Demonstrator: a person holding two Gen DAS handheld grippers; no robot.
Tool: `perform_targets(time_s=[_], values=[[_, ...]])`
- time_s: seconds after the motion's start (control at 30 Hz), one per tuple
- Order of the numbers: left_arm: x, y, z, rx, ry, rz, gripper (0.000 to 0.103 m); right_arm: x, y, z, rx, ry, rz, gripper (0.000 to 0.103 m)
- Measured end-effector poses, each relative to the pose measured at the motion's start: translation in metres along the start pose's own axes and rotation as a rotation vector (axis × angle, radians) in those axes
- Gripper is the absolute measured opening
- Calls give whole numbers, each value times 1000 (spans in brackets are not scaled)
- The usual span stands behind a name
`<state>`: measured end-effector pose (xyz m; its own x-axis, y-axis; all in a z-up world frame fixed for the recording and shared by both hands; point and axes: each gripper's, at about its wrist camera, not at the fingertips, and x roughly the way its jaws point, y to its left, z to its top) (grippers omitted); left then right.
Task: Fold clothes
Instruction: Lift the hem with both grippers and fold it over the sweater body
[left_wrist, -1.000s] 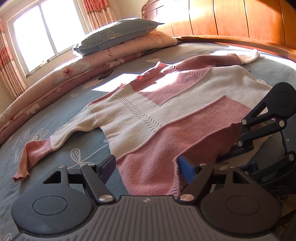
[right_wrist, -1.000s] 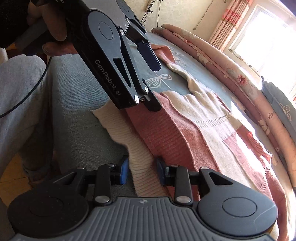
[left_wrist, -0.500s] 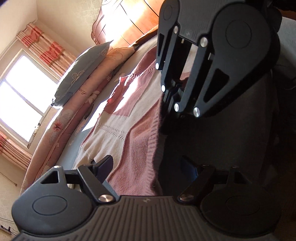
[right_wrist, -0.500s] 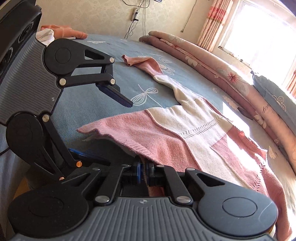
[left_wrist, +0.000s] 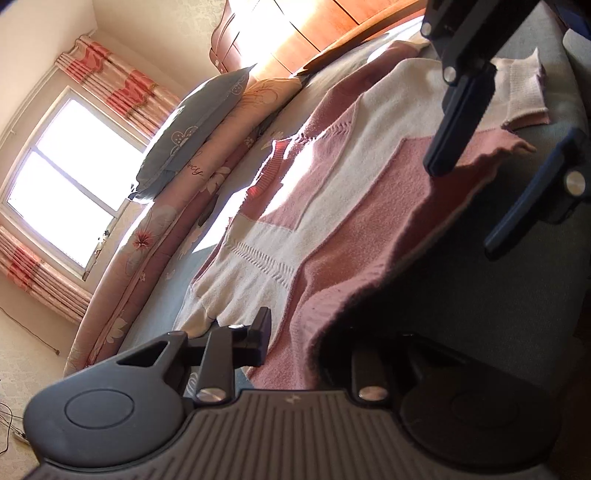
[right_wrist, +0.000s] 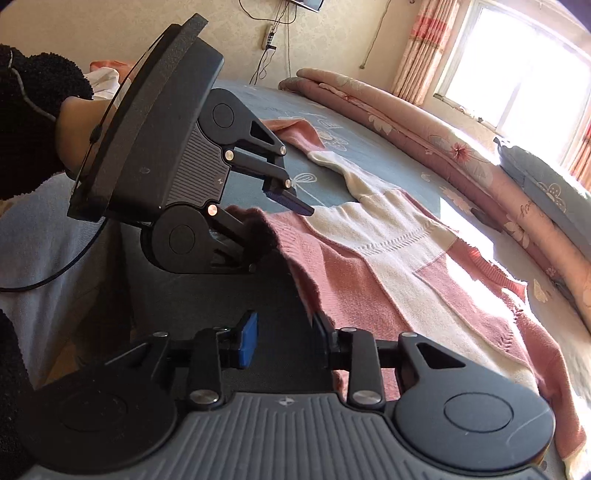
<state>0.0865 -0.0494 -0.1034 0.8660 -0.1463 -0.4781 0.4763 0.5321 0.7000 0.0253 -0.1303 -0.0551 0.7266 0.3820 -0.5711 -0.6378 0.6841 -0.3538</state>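
Fuzzy pink-cream knit sweater (right_wrist: 388, 266) (ribbed hem) draped between left claw (left_wrist: 295, 343) fingers.

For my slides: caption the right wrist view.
Left gripper, jaws just closing with the hem between them, at a pink-and-cream sweater spread on the blue bed.

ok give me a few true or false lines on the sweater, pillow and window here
1. The pink and cream sweater lies on the blue bedsheet. True.
2. The blue pillow is on the floor. False: it rests on the rolled floral quilt.
3. The curtains cover the window. False: they hang at its sides.
4. A wooden headboard stands past the sweater's far end. True.
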Motion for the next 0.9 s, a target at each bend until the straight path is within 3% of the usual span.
perform_targets(time_s=[0.07,0.13,0.23,0.3,0.33,0.37,0.53,0.7,0.73,0.77,0.83,0.9], values=[[-2,3,0,-8,-2,-4,23,3,7,-1,-64,-21,-91,73],[-3,6,2,-17,-1,-11,24,20,19,-1,-169,-4,-173,74],[-6,11,3,-34,-3,-18,25,53,38,-6,-297,21,-225,72],[-8,12,1,-28,-4,-12,27,78,45,-11,-371,62,-268,55],[-10,11,-1,-20,-3,-11,28,86,44,-11,-378,87,-281,21],[-12,9,-3,-11,-2,-11,30,92,42,-10,-373,110,-288,6],[-9,-12,-9,76,-21,4,31,81,21,1,-248,99,-272,6],[2,-43,-9,221,-65,87,38,74,12,7,-206,96,-261,6],[3,-47,-9,234,-68,105,36,72,11,7,-201,94,-260,6],[4,-47,-9,229,-69,121,24,71,9,7,-194,92,-257,6],[2,-44,-7,199,-73,142,12,68,8,5,-181,86,-258,6],[-3,-38,-5,158,-80,149,9,67,8,2,-179,84,-266,6]])
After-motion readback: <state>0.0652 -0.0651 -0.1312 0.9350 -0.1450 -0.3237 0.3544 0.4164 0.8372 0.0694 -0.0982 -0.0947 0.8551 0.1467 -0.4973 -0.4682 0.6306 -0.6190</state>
